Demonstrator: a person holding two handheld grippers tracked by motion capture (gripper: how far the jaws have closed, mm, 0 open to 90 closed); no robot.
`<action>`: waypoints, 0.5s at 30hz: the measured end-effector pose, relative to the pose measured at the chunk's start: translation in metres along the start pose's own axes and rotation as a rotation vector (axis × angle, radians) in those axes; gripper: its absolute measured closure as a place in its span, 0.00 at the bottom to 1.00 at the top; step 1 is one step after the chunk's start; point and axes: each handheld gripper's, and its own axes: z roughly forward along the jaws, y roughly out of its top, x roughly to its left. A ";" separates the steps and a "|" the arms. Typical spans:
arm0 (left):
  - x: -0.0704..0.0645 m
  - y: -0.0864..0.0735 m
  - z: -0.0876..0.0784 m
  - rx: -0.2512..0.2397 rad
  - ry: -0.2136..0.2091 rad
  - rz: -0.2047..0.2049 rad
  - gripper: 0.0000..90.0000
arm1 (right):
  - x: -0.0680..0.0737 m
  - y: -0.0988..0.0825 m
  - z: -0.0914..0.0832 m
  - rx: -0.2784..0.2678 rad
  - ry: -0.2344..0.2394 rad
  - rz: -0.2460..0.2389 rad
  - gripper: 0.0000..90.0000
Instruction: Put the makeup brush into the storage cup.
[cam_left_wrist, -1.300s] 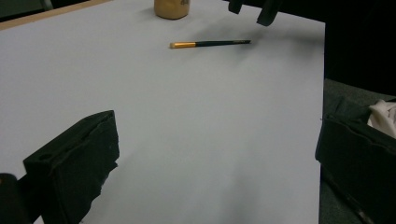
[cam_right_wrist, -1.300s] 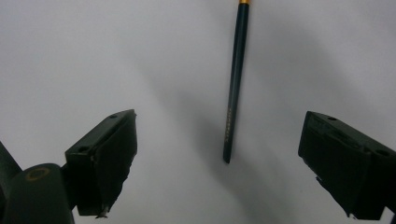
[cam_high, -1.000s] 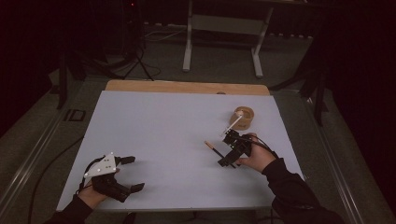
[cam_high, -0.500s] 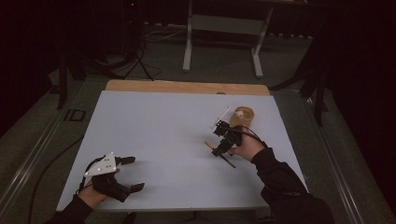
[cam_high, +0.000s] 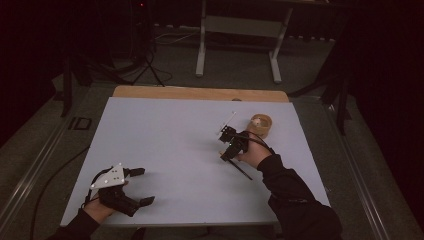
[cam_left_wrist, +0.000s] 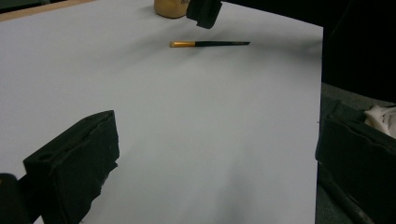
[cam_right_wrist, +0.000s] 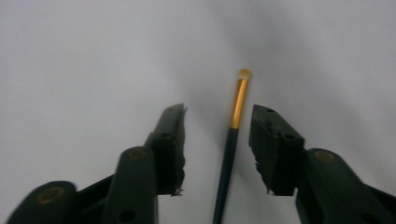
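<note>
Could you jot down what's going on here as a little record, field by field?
Surface: white table
Item in hand: thin paintbrush, dark handle, gold band, lying flat
Right gripper: jaws straddle the brush and have just been closing; pads not yet pressing it
Left gripper: rests near the front edge, jaws open, nothing between them
Nearby: small wooden cup just beyond the right gripper
Likely next: right jaws pinch the brush

The person wears dark, long sleeves (cam_high: 292, 200). Each hand holds a black gripper with two thick black jaws that have round screw holes and rough, torn padding. The left gripper (cam_high: 131, 186) has a pale grey three-cornered plate on top, and a thin black cable trails from the right gripper (cam_high: 229, 144).
</note>
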 end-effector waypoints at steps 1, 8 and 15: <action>0.000 0.000 0.000 0.000 -0.001 0.000 0.00 | 0.000 0.001 0.002 0.003 0.000 0.003 0.65; 0.000 -0.001 0.000 0.008 0.003 0.002 0.00 | -0.008 0.000 0.016 0.021 -0.013 0.022 0.73; 0.001 -0.001 0.000 0.005 -0.001 0.000 0.00 | -0.012 0.002 0.028 0.049 -0.038 0.015 0.75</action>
